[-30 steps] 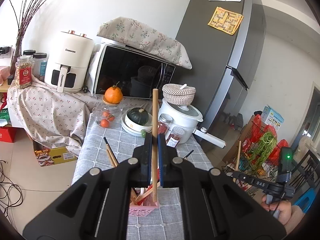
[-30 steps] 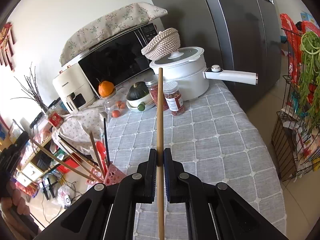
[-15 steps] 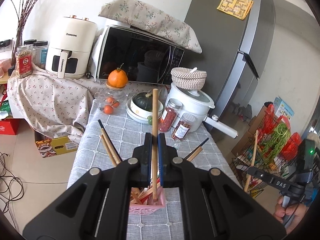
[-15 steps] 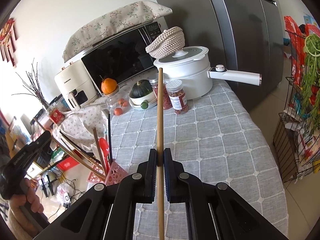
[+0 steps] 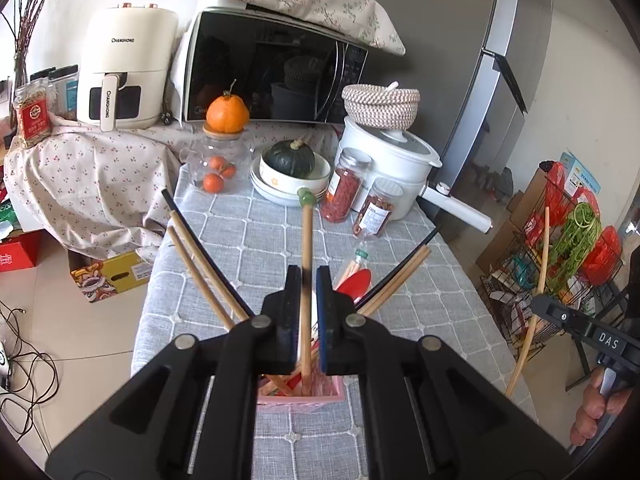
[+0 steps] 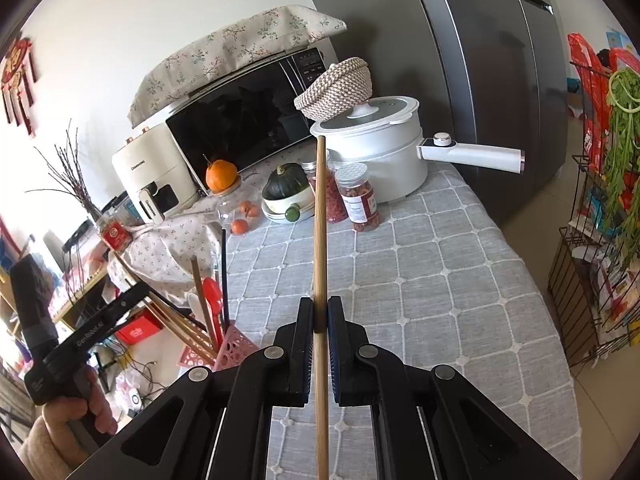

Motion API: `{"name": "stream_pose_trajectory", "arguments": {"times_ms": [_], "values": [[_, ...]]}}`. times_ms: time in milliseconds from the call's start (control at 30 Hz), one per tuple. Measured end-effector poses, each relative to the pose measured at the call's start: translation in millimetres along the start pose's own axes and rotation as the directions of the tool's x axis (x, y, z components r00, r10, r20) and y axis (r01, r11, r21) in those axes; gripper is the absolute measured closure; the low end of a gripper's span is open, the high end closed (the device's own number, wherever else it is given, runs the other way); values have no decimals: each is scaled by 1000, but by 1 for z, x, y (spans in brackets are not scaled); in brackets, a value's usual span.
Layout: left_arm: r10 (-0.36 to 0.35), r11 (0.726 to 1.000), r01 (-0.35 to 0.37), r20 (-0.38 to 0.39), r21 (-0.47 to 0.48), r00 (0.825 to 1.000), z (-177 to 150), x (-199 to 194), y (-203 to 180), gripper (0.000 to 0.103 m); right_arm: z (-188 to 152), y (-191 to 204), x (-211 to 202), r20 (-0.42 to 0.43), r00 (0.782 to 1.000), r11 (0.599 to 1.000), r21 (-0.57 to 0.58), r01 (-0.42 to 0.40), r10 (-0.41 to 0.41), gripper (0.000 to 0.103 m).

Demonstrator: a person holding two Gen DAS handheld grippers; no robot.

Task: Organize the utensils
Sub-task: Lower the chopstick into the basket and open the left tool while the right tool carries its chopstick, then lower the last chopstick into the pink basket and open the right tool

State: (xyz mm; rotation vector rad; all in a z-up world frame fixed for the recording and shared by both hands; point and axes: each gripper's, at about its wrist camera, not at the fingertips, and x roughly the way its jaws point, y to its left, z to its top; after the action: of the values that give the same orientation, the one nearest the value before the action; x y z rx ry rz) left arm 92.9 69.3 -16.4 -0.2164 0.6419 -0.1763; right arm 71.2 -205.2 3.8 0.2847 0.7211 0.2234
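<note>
My left gripper point(image 5: 308, 280) is clamped on a wooden chopstick point(image 5: 306, 264), held upright; its lower end sits inside the pink basket point(image 5: 300, 398) near the table's front edge. Other chopsticks point(image 5: 204, 268) and a red spoon point(image 5: 354, 282) lean out of the same basket, fanning left and right.

My right gripper point(image 6: 320, 312) is clamped on a second wooden chopstick point(image 6: 319, 224), also upright, over the grey checked tablecloth point(image 6: 440, 280) — well apart from the basket, which lies off to its left in the right wrist view.

Farther back on the table: two clear jars of red contents point(image 5: 376, 212), labels too small to read; a stack of bowls holding a dark green squash point(image 5: 291, 156); a glass jar of small oranges with a larger orange point(image 5: 227, 112) on its lid; a white pot point(image 5: 388, 156) with a long handle and a woven basket point(image 5: 380, 104) on its lid.

Behind them, a microwave point(image 5: 272, 72) under a floral cloth, and a cream air fryer point(image 5: 124, 68) marked "CHANGHONG" on body and handle. A grey refrigerator point(image 5: 460, 60) stands at right.

The other gripper, seen at the left wrist view's right edge, reads "DAS".
</note>
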Motion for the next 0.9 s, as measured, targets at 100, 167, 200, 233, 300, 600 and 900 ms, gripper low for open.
{"name": "stream_pose_trajectory", "arguments": {"times_ms": [100, 167, 200, 233, 300, 600, 900], "values": [[-1, 1000, 1, -16, -10, 1000, 1, -1, 3, 83, -1, 5, -1, 12, 1000, 1000, -5, -4, 4, 96], [7, 1000, -7, -9, -20, 1000, 2, -5, 5, 70, -1, 10, -3, 30, 1000, 1000, -9, -8, 8, 96], [12, 1000, -12, -3, -22, 1000, 3, -9, 6, 62, -1, 13, -4, 41, 999, 1000, -8, -11, 11, 96], [14, 1000, -14, 2, -22, 1000, 4, -10, 7, 55, -1, 15, -5, 52, 999, 1000, -5, -13, 14, 96], [26, 999, -26, 18, -22, 999, 5, -17, 11, 49, 0, 21, -7, 81, 997, 1000, 8, -14, 14, 96], [88, 995, -85, 41, -59, 995, 7, -52, 43, 39, -3, 76, -3, 292, 955, 997, 45, -64, 48, 96], [141, 987, -141, 1, -81, 990, -4, -71, 93, 39, -14, 150, 24, 440, 898, 1000, 7, -22, 17, 96]]}}
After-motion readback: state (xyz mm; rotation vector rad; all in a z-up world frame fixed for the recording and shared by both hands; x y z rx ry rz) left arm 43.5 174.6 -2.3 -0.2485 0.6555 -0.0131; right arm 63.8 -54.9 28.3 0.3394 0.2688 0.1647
